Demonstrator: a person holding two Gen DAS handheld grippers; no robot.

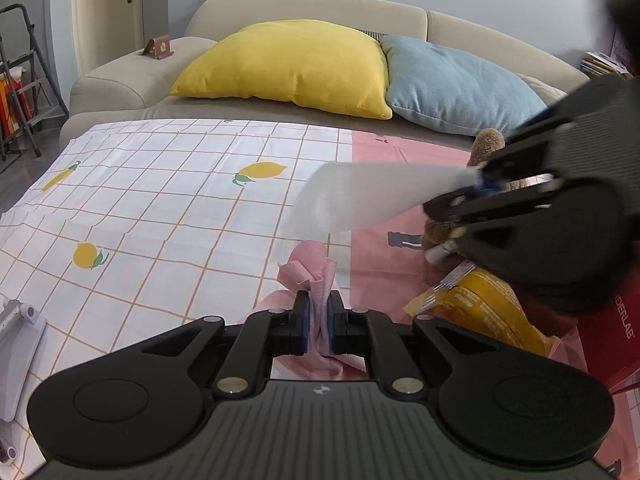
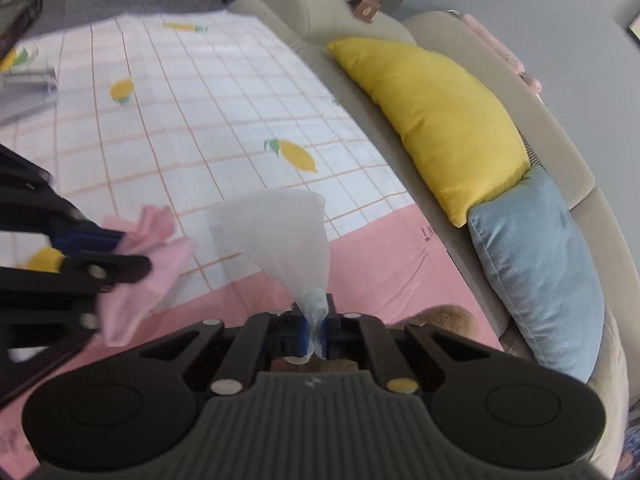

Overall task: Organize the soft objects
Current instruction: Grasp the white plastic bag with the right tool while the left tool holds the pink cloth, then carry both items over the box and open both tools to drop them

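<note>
Spread over the worktop, a lemon-print cloth (image 1: 168,200) meets a pink one along its right edge, with a beige sofa (image 1: 320,12) behind carrying a yellow cushion (image 1: 292,64) and a blue cushion (image 1: 452,84). Over the cloth's near edge, the left gripper (image 1: 319,320) has its fingers clamped on a bunched pink cloth (image 1: 310,272). Beside it, the right gripper (image 2: 314,330) pinches a white tissue (image 2: 276,232) that fans out above the seam. A brown plush toy (image 1: 486,142) sits near the right edge.

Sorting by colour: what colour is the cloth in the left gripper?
Pink cloth, clearest in the left wrist view.
</note>
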